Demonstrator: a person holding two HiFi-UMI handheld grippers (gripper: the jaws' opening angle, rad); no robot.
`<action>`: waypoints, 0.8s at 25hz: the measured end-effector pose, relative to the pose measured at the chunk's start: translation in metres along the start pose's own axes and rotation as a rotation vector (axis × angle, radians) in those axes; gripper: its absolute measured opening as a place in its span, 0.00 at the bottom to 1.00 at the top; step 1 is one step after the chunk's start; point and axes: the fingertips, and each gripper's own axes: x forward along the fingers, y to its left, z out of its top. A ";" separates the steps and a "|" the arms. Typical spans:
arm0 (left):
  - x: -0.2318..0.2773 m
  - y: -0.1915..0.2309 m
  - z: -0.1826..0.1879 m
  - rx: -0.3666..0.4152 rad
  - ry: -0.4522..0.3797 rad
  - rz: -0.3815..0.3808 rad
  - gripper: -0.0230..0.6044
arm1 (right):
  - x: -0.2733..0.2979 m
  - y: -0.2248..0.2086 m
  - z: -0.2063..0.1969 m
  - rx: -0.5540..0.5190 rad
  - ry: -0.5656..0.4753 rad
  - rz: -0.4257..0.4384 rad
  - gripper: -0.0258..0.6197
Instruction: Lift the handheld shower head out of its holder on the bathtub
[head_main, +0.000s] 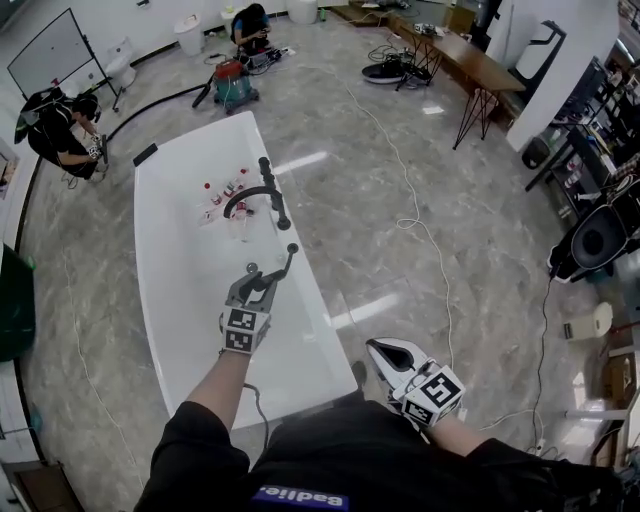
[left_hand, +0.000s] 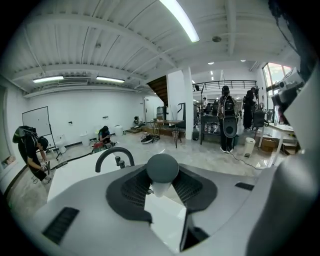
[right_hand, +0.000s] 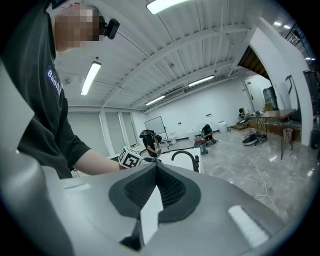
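While my left claw (head_main: 258, 290) clamps its jaws on the shower head (head_main: 289, 256), that dark wand hangs over the white bathtub (head_main: 175, 300), near its right rim and just short of the black faucet (head_main: 262, 193). My right claw (head_main: 385, 352) is closed on nothing, beside the tub over the marble floor (head_main: 400, 250).

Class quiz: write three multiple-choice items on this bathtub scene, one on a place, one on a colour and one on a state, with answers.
1. Where does the faucet stand? A on the tub's rim; B on the floor; C on a desk.
2. The tub is: A grey; B white; C green.
3. The left tongs are: A open, empty; B shut, empty; C shut on the shower head.
Answers: A, it rises from the rim; B, its shell is white; C, the head sits between the pads.
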 end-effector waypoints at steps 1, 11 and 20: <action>-0.010 -0.005 0.000 0.003 -0.011 -0.007 0.25 | 0.001 0.005 0.001 -0.006 -0.002 0.004 0.03; -0.112 -0.040 0.004 -0.060 -0.078 -0.019 0.26 | 0.013 0.060 0.005 -0.036 -0.013 0.041 0.03; -0.192 -0.053 0.026 -0.125 -0.147 -0.008 0.26 | 0.020 0.092 0.012 -0.054 -0.026 0.066 0.03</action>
